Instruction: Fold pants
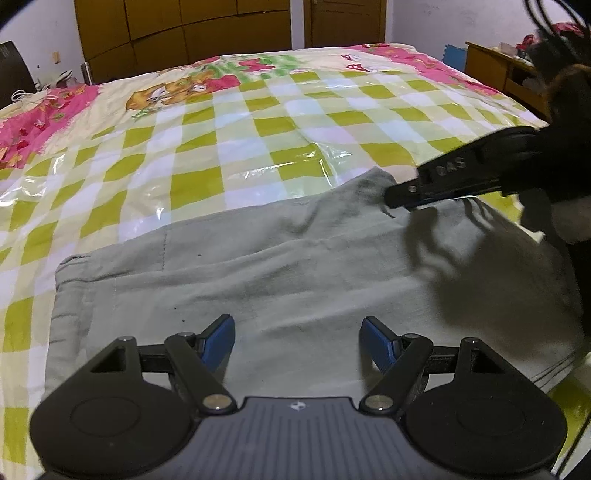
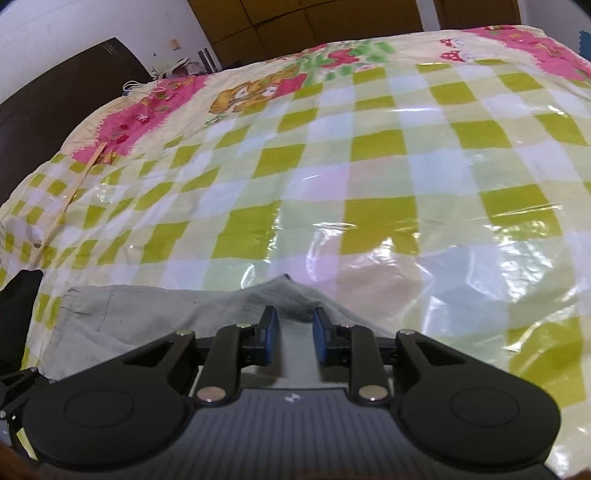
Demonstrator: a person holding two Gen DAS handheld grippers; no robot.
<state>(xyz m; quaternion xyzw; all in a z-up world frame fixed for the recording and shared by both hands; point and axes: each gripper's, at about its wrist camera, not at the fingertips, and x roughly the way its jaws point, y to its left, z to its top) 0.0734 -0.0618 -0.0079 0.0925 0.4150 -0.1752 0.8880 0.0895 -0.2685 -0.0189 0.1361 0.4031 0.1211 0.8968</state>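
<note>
The grey pants lie flat on the checked bed cover, folded into a broad band. My left gripper is open and empty, hovering low over the near part of the pants. My right gripper reaches in from the right and pinches the pants' far edge, which rises in a small peak. In the right wrist view the right gripper has its blue pads narrowly apart with a ridge of grey pants between them.
The bed has a glossy green-and-white checked cover with pink cartoon borders. Wooden wardrobes stand behind it. A wooden side table is at the right. A dark headboard is at the left.
</note>
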